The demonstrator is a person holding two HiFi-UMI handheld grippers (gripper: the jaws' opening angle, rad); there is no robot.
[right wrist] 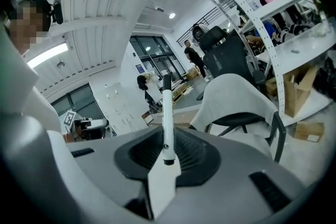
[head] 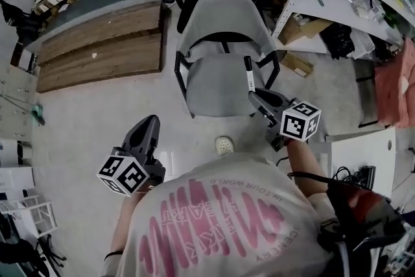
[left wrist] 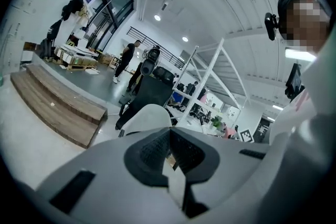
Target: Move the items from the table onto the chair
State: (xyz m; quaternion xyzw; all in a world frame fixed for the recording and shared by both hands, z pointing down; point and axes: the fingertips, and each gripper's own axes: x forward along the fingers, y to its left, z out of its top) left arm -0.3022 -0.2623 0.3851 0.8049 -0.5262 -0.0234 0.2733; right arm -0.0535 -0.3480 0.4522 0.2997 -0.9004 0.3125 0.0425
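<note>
The right gripper [head: 255,96] is clenched on a white marker [head: 248,76], and only on its lower end. The rest of the marker, with the black cap, stands out above the right edge of the chair [head: 214,84] seat. The left gripper [head: 146,126] hangs left of the chair, its 2 jaws together and empty. I see 2 risks. With so short a hold, the marker may swing or slip out. It is also round, so if it is released near the seat's front edge it may roll to the floor.

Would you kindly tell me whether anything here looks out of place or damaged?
Nothing stands out. The grey chair stands upright with a bare seat, and the right gripper grips the white marker squarely between its jaws.
</note>
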